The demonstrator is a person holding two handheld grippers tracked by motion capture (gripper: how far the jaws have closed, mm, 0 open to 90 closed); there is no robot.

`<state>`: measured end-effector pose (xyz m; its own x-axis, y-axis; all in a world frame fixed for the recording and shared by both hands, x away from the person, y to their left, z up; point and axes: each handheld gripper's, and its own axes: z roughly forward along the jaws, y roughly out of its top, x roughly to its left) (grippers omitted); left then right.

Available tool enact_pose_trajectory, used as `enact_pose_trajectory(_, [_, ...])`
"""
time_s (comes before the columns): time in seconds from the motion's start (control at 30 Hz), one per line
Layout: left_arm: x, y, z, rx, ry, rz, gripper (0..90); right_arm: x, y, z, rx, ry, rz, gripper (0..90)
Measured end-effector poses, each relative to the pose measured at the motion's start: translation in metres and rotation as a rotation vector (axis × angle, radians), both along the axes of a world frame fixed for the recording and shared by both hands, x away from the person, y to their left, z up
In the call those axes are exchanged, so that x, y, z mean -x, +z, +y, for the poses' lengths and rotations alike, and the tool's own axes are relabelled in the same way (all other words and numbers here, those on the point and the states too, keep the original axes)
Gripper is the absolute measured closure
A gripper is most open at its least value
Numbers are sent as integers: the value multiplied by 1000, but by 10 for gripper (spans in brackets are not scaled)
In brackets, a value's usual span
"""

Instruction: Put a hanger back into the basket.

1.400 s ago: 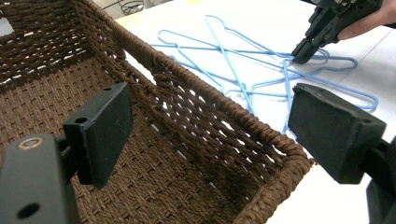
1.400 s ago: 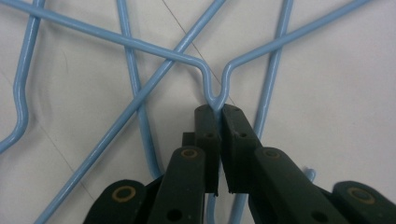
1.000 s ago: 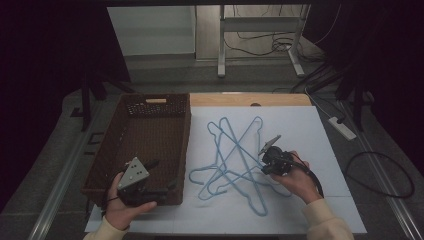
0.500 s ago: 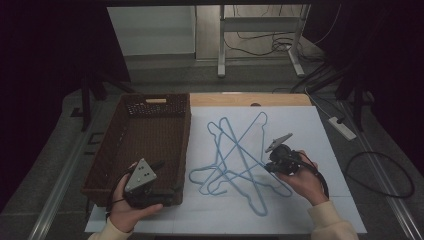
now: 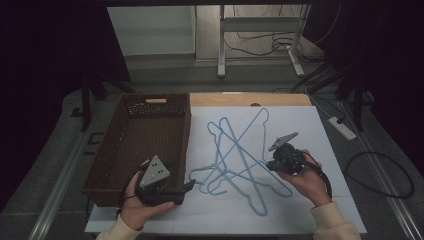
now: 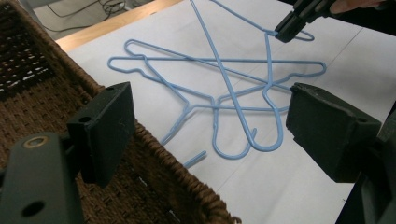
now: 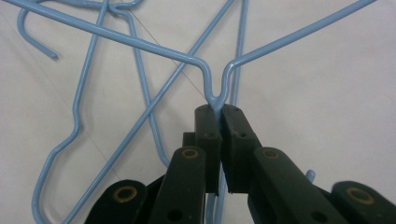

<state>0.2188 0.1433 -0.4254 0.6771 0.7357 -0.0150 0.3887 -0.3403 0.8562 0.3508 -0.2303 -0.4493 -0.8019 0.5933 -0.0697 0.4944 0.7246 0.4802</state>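
Note:
Several blue wire hangers (image 5: pixel 235 150) lie tangled on a white sheet (image 5: pixel 310 125). My right gripper (image 7: pixel 220 112) is shut on the neck of one blue hanger (image 7: pixel 215 88), just below where its two shoulders meet. In the high view the right gripper (image 5: pixel 270 163) sits at the pile's right side. From the left gripper view the same grip (image 6: pixel 290 27) appears at top right. My left gripper (image 6: pixel 210 126) is open wide with nothing between its pads (image 6: pixel 107 130). It hovers at the basket's near right corner (image 5: pixel 188 185), aimed at the hangers' hooks (image 6: pixel 243 144).
A brown wicker basket (image 5: pixel 187 135) stands left of the sheet; its woven rim (image 6: pixel 154 154) runs under my left jaw. A wooden table edge (image 5: pixel 240 99) lies behind the sheet. On the floor at the right lie a power strip (image 5: pixel 342 127) and cables.
My left gripper has moved right, from over the basket's front edge to its near right corner. My right gripper has risen a little with the hanger neck still in it.

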Motion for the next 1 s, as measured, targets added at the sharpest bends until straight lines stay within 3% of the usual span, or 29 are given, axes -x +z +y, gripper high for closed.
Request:
enact_pose_trajectory(0.33, [-8, -1, -28, -11, -27, 37, 172, 1, 1, 2, -2, 3, 3, 867])
enact_pose_trajectory(0.87, [-23, -4, -97, -100, -124, 63, 185, 5, 2, 7, 20, -7, 8, 866])
enact_pose_trajectory(1.0, [-27, -4, -113, -144, -144, 61, 192, 6, 2, 9, 28, -12, 8, 866])
